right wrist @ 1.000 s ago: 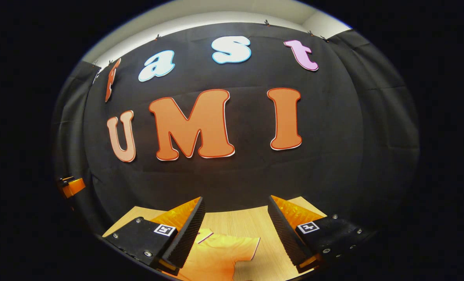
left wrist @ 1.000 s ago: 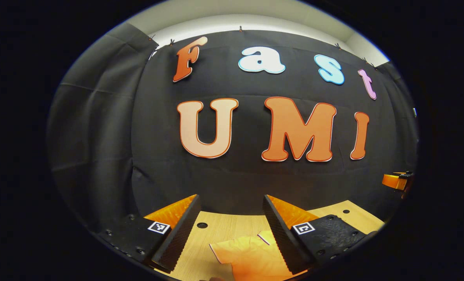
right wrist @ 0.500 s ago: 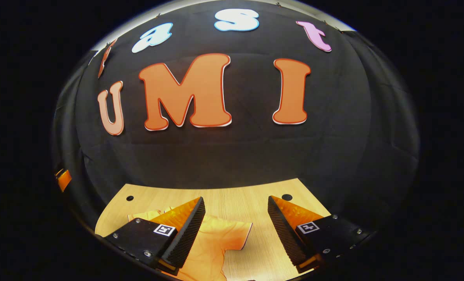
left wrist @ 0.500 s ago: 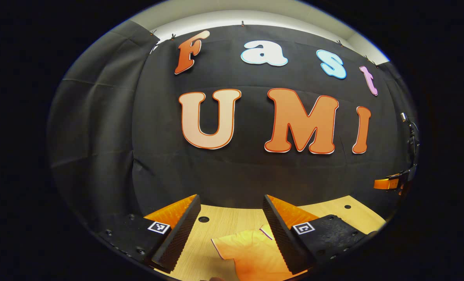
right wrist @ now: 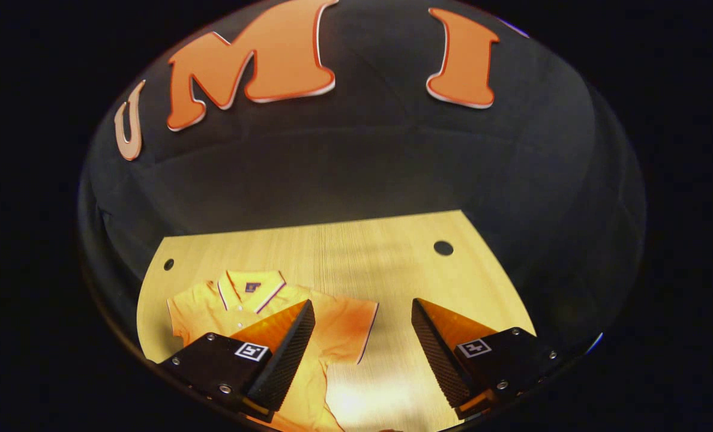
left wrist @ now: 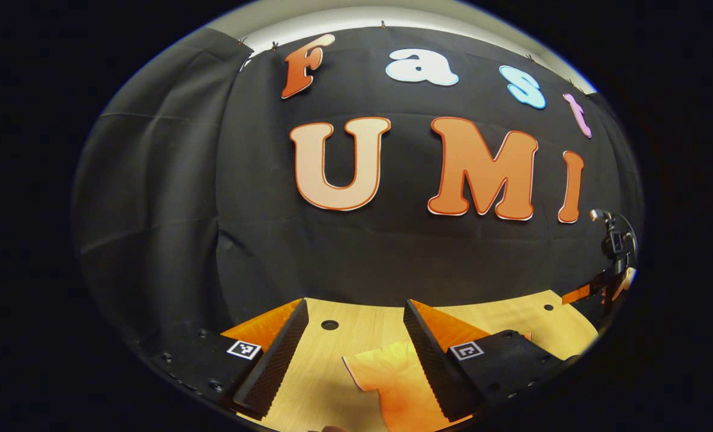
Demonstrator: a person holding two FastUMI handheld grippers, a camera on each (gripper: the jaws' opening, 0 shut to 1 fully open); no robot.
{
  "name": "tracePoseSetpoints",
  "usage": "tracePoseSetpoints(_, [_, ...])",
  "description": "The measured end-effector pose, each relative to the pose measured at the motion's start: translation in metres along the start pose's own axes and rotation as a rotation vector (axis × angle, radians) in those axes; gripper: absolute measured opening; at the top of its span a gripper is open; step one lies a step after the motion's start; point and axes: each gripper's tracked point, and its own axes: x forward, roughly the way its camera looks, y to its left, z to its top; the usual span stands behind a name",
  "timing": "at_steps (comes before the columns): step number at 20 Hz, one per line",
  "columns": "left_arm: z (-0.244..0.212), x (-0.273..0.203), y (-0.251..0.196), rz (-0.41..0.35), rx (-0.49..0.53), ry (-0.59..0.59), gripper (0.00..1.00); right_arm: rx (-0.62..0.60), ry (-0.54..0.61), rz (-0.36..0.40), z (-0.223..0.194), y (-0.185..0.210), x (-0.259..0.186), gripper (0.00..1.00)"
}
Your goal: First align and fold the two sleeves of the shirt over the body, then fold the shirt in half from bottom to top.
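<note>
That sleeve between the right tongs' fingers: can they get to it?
Probably yes. The right tongs are open above the sleeve, which lies flat on the bare table with nothing covering it.

Black cloth wall [left wrist: 152, 198], pale wooden table [right wrist: 356, 252] with holes

We count one orange shirt [right wrist: 338, 327] lying on one wooden table [right wrist: 356, 252]. The table has two round holes [right wrist: 443, 247]. We see two grippers, left gripper [left wrist: 354, 312] and right gripper [right wrist: 362, 312].
</note>
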Motion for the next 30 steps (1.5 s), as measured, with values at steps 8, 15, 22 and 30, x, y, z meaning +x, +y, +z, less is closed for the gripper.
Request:
tracePoseSetpoints(8, [-0.025, 0.018, 0.029, 0.066, -0.007, 0.06, 0.98, 0.031, 0.31, -0.078, -0.072, -0.02, 0.096, 0.99])
tracePoseSetpoints(15, [-0.041, 0.027, 0.035, 0.098, -0.009, 0.11, 0.98, 0.033, 0.463, -0.126, -0.119, -0.032, 0.14, 1.0])
tracePoseSetpoints(22, [-0.045, 0.033, 0.027, 0.089, -0.006, 0.131, 0.98, 0.096, 0.527, -0.081, -0.127, -0.025, 0.15, 0.98])
tracePoseSetpoints(30, [-0.054, 0.033, 0.027, 0.083, -0.022, 0.155, 0.98, 0.077, 0.527, -0.039, -0.131, -0.005, 0.149, 0.6])
